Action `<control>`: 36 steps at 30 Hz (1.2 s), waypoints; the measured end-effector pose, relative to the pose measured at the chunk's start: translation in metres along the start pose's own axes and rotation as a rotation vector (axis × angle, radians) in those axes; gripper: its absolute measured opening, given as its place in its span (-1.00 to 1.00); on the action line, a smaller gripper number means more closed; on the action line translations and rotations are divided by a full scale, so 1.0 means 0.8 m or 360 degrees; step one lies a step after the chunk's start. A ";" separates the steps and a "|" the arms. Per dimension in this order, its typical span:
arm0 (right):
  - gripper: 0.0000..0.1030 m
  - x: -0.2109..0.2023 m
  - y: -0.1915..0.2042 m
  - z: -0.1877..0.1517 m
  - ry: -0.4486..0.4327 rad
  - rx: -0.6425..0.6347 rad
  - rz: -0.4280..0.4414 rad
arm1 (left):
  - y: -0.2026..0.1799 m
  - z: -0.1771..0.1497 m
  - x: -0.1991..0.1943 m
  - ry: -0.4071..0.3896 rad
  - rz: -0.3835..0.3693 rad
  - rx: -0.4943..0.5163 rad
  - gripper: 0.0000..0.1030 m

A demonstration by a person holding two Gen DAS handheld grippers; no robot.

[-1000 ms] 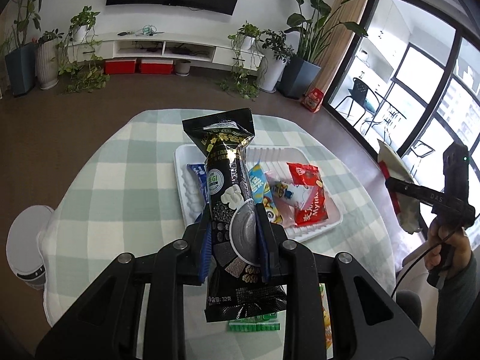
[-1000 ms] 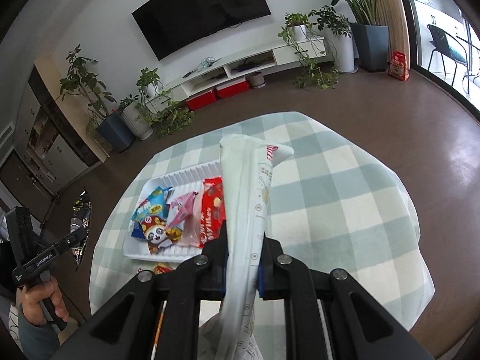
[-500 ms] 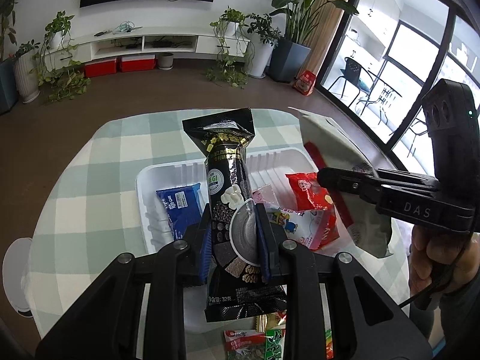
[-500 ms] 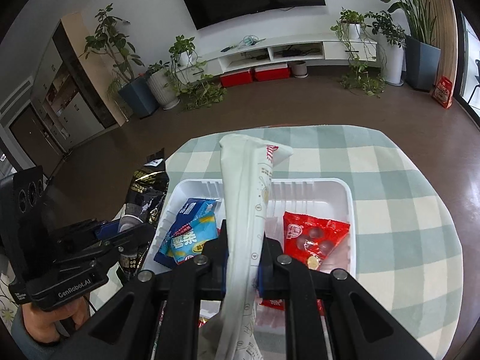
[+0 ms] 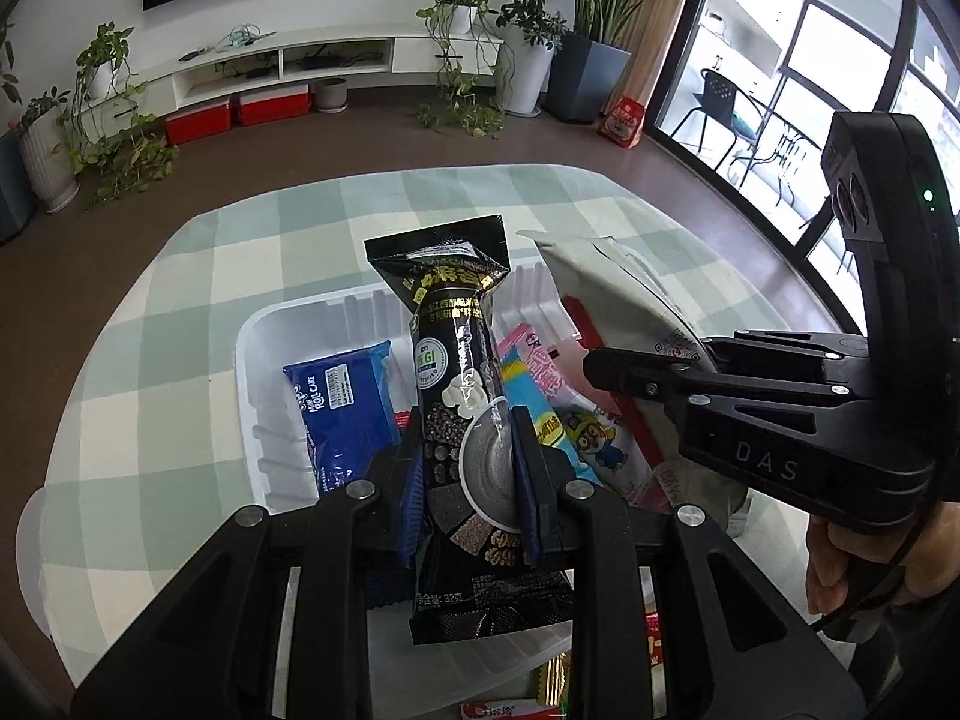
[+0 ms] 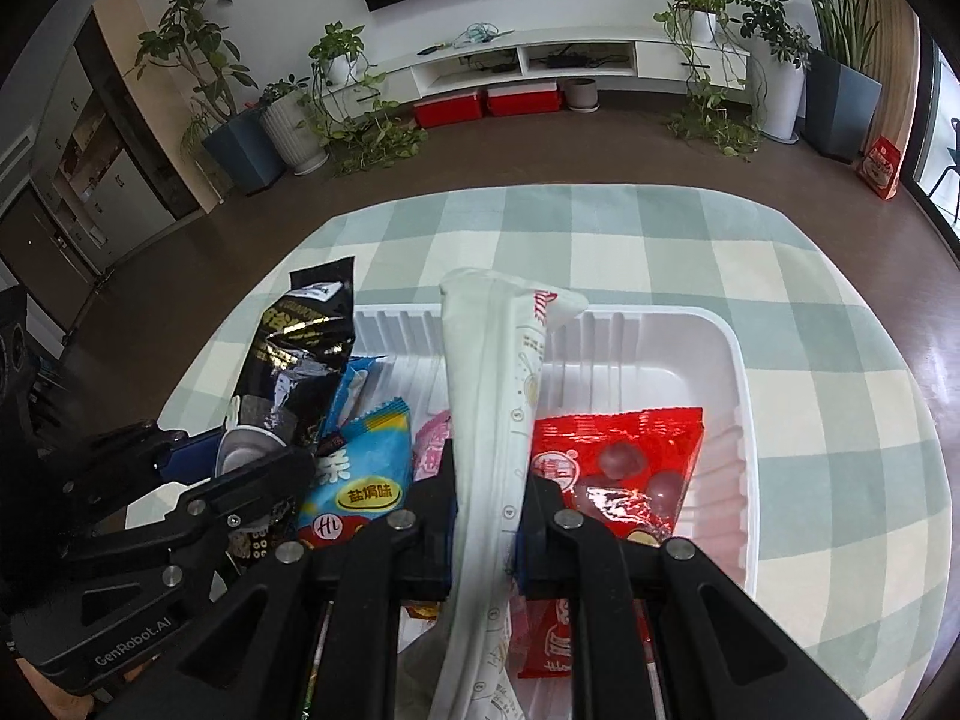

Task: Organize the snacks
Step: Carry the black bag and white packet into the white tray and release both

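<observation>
My left gripper is shut on a black snack packet and holds it over the white tray. My right gripper is shut on a long white packet and holds it over the same tray. The right gripper also shows in the left wrist view, close beside the black packet. In the tray lie a blue roll cake packet, a light blue packet, a pink packet and a red packet.
The tray sits on a round table with a green checked cloth. More snack packets lie at the near edge below the left gripper. Potted plants and a TV shelf stand beyond the table.
Both grippers have moved in toward the tray with their packets. They now hang close together above it, lower and nearer than before.
</observation>
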State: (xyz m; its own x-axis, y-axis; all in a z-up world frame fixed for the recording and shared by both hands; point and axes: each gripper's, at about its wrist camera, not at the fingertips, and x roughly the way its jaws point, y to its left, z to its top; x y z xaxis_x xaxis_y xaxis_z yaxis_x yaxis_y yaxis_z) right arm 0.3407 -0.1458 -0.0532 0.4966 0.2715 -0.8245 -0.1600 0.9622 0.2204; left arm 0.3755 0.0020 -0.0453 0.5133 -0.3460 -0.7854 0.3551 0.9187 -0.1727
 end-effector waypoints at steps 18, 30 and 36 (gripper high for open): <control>-0.73 0.052 -0.003 0.000 0.0077 0.0004 -0.0033 | 0.019 -0.001 0.060 0.0095 0.0028 -0.0046 -0.49; -0.53 0.046 -0.002 -0.005 0.0031 -0.0001 -0.0052 | 0.020 -0.003 0.052 0.0048 0.0045 -0.0079 -0.19; -0.35 0.031 -0.002 0.000 -0.0006 -0.0025 -0.0081 | 0.016 -0.004 0.041 0.0000 0.0060 -0.0067 0.07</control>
State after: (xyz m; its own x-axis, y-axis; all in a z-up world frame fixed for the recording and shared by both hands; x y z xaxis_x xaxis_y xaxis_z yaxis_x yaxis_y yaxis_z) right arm 0.3531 -0.1404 -0.0739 0.5076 0.2223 -0.8324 -0.1480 0.9743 0.1700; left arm 0.3946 0.0028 -0.0750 0.5255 -0.3108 -0.7920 0.3021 0.9384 -0.1679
